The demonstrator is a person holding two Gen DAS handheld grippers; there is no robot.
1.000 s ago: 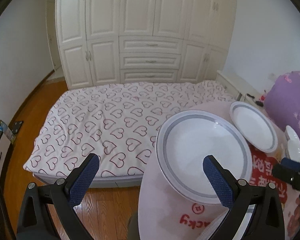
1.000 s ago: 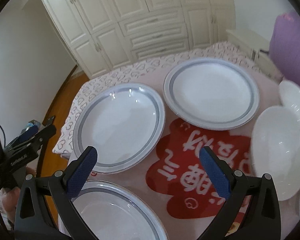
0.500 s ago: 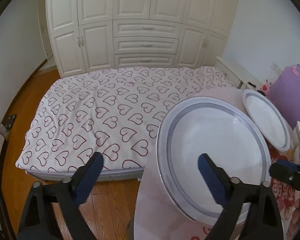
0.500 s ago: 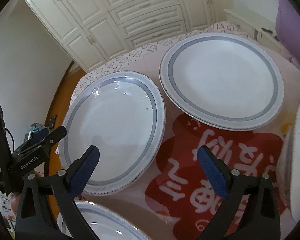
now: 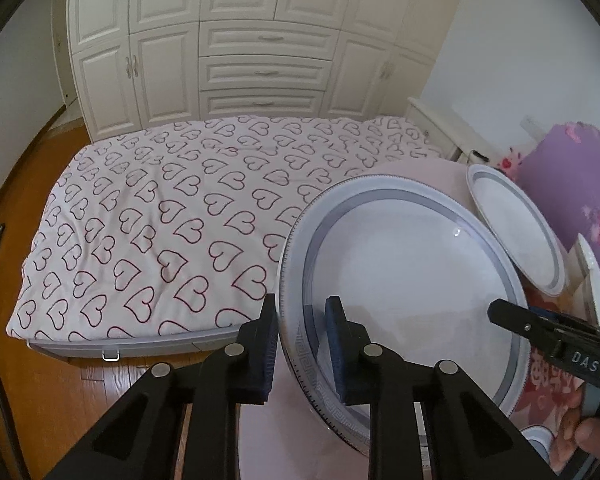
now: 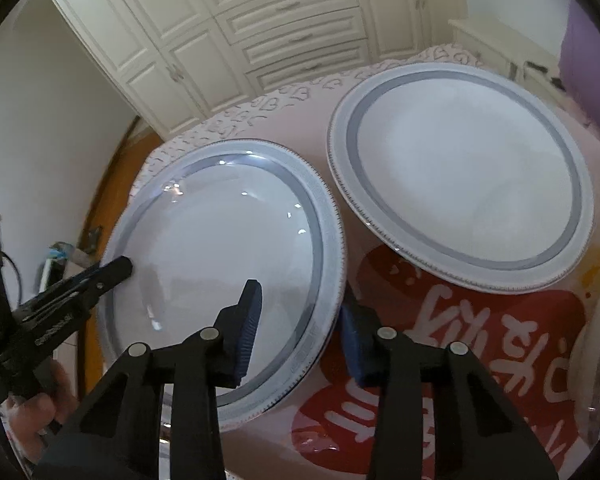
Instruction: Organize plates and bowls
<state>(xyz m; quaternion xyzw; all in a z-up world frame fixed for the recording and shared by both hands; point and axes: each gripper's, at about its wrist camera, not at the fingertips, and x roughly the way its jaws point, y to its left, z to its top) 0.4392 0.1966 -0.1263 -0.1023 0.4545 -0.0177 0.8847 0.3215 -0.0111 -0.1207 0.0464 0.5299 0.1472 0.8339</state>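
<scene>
A white plate with a grey ring [image 5: 400, 280] [image 6: 220, 264] lies at the near left of the round table. My left gripper [image 5: 302, 340] straddles its left rim, jaws closing, one blue pad under the edge and one on top, both touching. In the right wrist view its tip [image 6: 118, 270] sits on that rim. My right gripper [image 6: 300, 328] is closing around the plate's right rim; the upper pad [image 6: 248, 320] still hovers above the plate. A second ringed plate [image 6: 460, 176] [image 5: 516, 232] lies behind.
The table has a pink cover with a red printed patch [image 6: 460, 340]. White bowls [image 5: 596, 280] stand at its right side, beside a purple bundle [image 5: 560, 184]. A bed with a heart-print cover [image 5: 160, 220] and a white wardrobe [image 5: 260, 40] lie beyond. A hand [image 6: 40, 412] holds the left gripper.
Both grippers have come down and in toward the near plate. Their jaws went from wide open to narrow, one around each side of its rim.
</scene>
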